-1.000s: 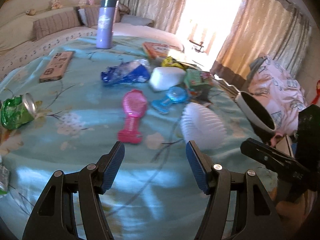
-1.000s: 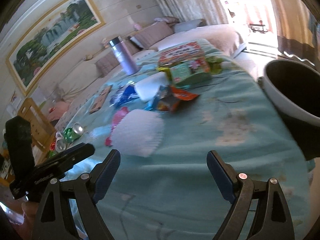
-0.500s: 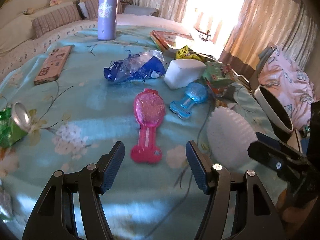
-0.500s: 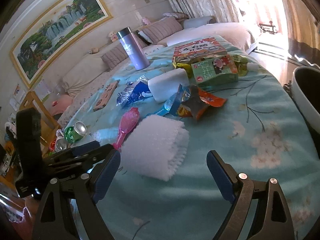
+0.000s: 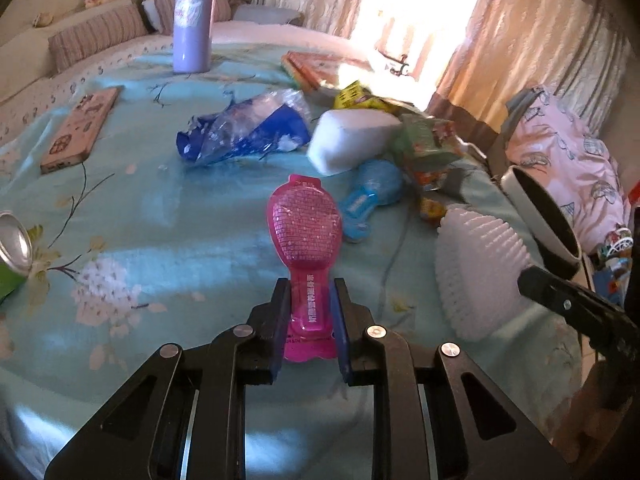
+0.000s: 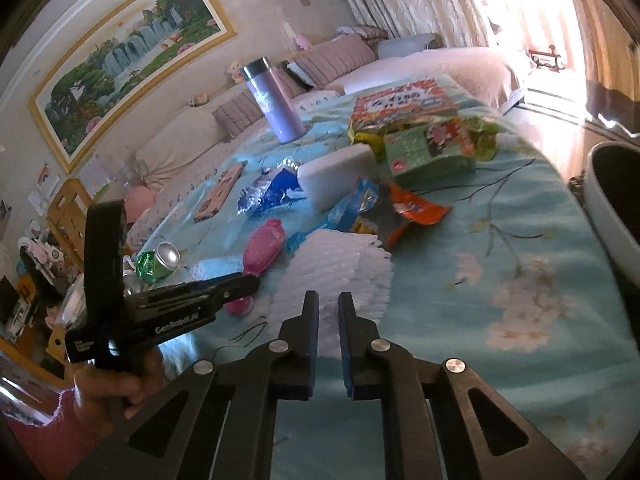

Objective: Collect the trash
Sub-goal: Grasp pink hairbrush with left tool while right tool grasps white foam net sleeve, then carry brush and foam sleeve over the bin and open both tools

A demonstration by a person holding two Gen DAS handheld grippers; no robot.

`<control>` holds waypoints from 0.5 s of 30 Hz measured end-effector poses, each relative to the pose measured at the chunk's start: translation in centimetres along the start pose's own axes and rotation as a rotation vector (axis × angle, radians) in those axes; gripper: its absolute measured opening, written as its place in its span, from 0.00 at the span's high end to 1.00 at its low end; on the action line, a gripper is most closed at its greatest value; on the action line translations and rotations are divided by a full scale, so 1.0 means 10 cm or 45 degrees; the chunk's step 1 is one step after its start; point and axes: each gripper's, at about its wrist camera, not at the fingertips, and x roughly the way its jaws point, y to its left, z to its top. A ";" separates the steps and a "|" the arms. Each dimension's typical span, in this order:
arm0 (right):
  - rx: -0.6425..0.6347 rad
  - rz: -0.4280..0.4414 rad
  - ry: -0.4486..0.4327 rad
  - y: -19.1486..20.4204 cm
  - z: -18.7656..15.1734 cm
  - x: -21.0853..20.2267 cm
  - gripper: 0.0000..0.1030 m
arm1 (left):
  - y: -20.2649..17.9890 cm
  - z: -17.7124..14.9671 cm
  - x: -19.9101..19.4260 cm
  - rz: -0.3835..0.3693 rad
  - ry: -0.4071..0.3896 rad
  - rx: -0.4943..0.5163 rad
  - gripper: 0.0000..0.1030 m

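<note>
Here, 2 grippers work over a teal flowered bedspread (image 5: 168, 216) strewn with litter.
The left gripper (image 5: 308, 296) clamps the narrow end of the pink pouch (image 5: 306, 232), which lies flat on the cloth. The right gripper (image 6: 328, 308) has its fingers drawn nearly together at the near edge of the white foam sheet (image 6: 340, 264); I cannot tell whether they pinch it. A white bin (image 6: 612, 216) sits off to the right.

Two spoon-shaped pouches: one pink (image 5: 304, 224), one blue (image 5: 370, 196); one flask (image 5: 192, 16)

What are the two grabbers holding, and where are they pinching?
Left gripper pinches the pink packet by its narrow neck. Right gripper pinches the white foam sheet at its near edge.
</note>
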 end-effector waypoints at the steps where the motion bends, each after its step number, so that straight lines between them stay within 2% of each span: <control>1: 0.006 -0.006 -0.010 -0.03 -0.01 -0.05 0.92 | -0.04 -0.01 -0.05 -0.014 -0.012 0.005 0.82; 9: 0.068 -0.076 -0.078 -0.35 -0.03 -0.41 0.92 | -0.55 -0.02 -0.21 -0.130 -0.042 0.098 0.82; 15: 0.119 -0.140 -0.138 -0.61 -0.04 -0.70 0.93 | -0.98 0.01 -0.14 -0.203 -0.030 0.183 0.82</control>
